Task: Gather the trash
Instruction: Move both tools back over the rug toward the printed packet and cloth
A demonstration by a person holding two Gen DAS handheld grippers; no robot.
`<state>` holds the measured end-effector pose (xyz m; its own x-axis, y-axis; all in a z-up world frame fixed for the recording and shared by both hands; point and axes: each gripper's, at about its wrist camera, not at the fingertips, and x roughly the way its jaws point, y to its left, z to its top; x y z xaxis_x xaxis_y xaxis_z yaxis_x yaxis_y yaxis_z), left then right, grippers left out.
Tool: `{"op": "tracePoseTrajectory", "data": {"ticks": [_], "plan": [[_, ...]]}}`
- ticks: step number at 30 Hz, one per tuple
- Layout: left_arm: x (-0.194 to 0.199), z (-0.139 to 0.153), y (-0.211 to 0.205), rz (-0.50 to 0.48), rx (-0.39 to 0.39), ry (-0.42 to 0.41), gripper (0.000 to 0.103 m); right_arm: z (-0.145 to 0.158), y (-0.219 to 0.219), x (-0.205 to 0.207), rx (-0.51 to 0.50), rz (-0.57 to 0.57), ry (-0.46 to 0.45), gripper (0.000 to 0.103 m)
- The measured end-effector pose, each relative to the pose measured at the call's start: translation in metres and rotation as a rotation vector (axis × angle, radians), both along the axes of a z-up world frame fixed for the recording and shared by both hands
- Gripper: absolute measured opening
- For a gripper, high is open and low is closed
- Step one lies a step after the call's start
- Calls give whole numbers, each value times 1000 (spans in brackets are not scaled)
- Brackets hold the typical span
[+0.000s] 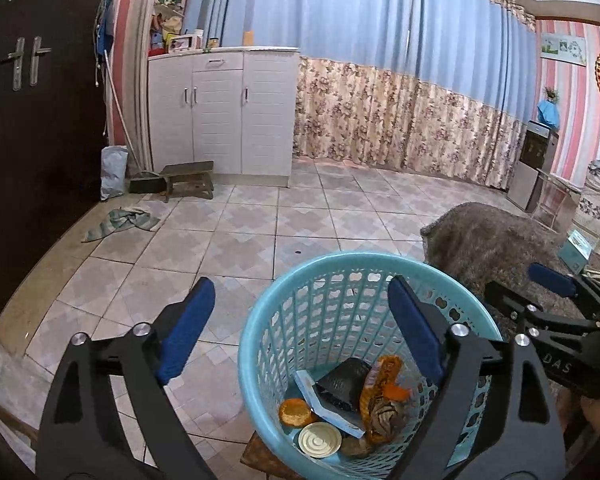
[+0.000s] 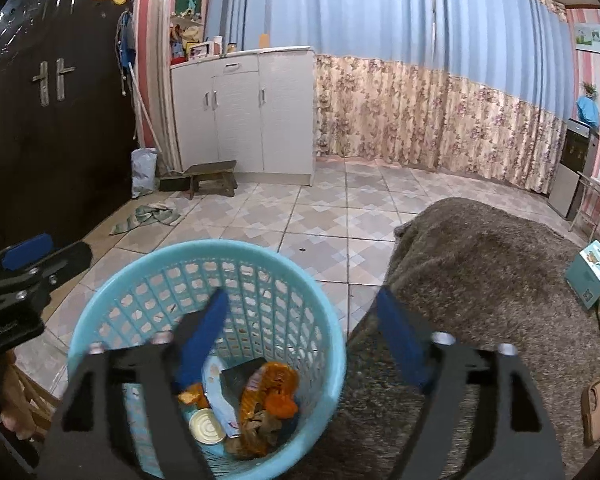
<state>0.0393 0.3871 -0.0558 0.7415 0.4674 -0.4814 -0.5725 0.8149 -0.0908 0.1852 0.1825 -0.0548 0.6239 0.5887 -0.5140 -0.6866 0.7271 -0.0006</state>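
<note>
Your turquoise lattice basket (image 1: 364, 276) is sitting on the tiled floor (image 1: 220, 240), holding an orange wrapper (image 1: 384, 396), a tin lid (image 1: 319, 439) and a dark packet (image 1: 342, 384). Its right rim is touching the brown rug (image 2: 480, 264). You are holding the left gripper (image 1: 300, 332) and right gripper (image 2: 304, 330) above it, both jaws gaping wide and empty.

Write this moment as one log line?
left gripper: open, empty | right gripper: open, empty | basket: trash inside | both above basket

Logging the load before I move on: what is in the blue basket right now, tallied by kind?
In the light blue plastic lattice basket, as far as the pile shows:
Round silver metal can lid: 1
Round orange lid: 1
Black crinkled wrapper: 1
Orange printed snack wrapper: 1
Flat pale blue carton: 1
Total: 5
</note>
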Motion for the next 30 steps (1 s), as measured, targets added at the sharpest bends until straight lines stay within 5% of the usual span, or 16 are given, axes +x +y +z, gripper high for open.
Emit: {"op": "tracePoseTrajectory", "data": {"ticks": [12,30], "plan": [[-3,22,-27,9,19,-4,96,26,-53,5,16,-48,-69,90],[54,38,-142,-165,26,-20,97,51,-253,67,11,-353,-84,90]]}}
